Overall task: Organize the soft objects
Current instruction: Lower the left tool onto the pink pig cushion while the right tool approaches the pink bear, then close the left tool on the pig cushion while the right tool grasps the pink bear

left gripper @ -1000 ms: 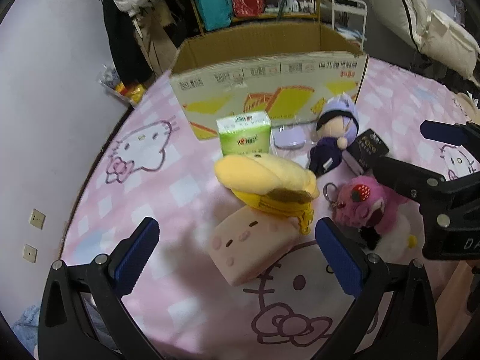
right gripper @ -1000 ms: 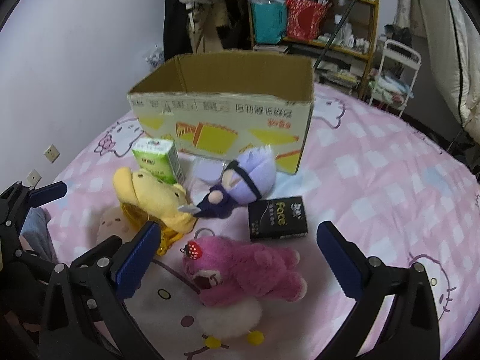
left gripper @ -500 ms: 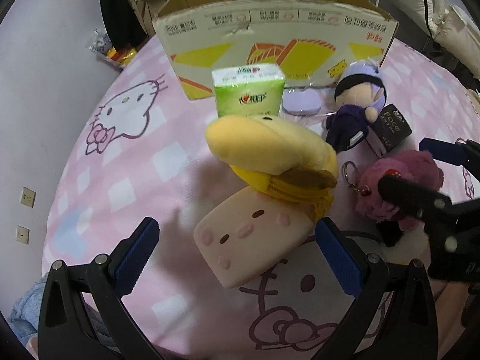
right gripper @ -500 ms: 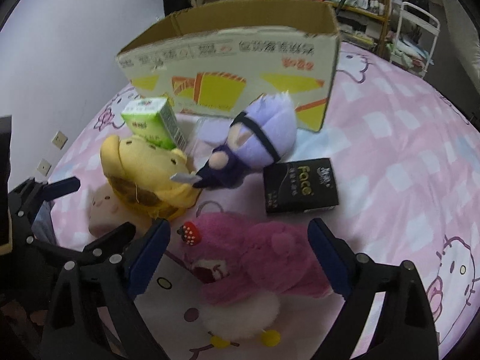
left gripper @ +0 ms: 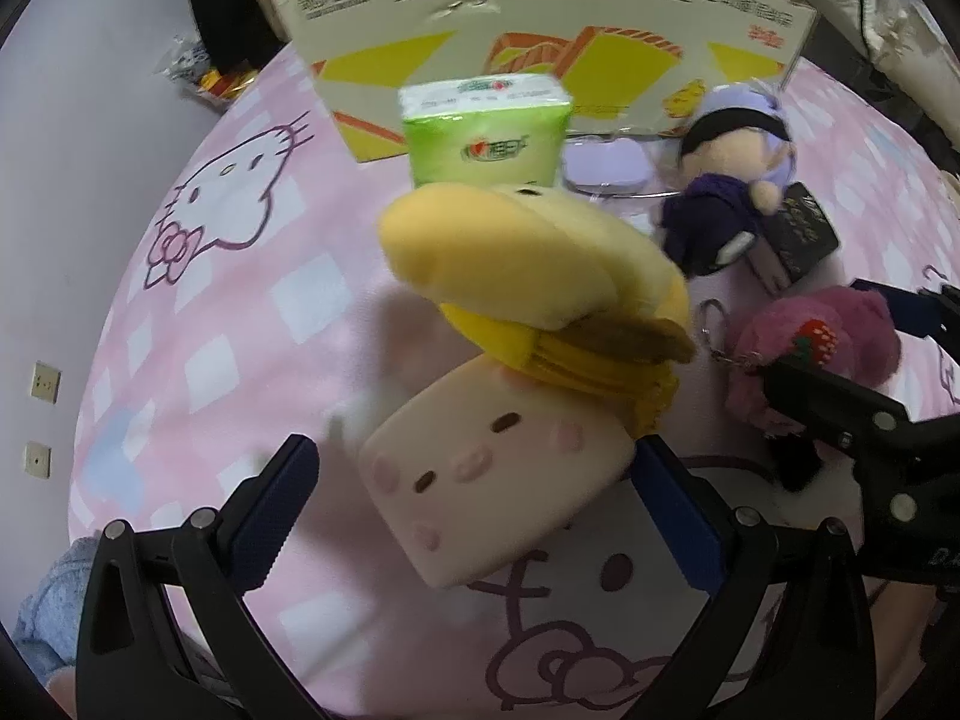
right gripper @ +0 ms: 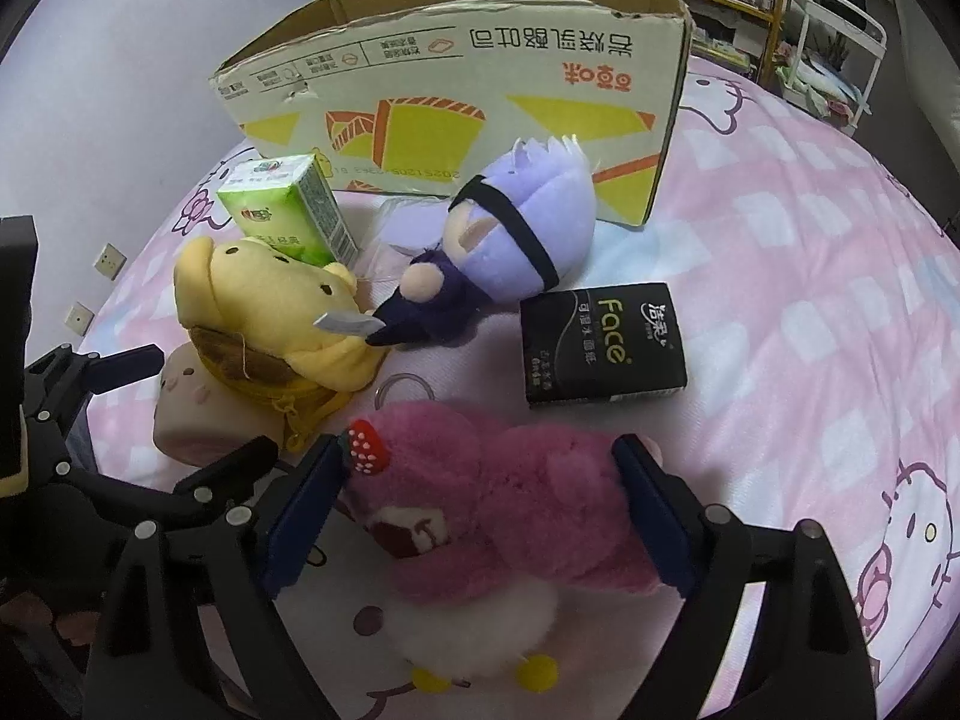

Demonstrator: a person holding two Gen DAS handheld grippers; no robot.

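**Now both grippers straddle their plush toys**

Since a second ago, the left gripper (left gripper: 480, 495) has advanced, jaws wide, so the beige pig cushion (left gripper: 498, 480) sits between its fingers. The right gripper (right gripper: 477, 516) has likewise closed in, narrower, flanking the pink bear (right gripper: 504, 498). Ahead lie the yellow plush (right gripper: 270, 312) and cardboard box (right gripper: 480, 102).
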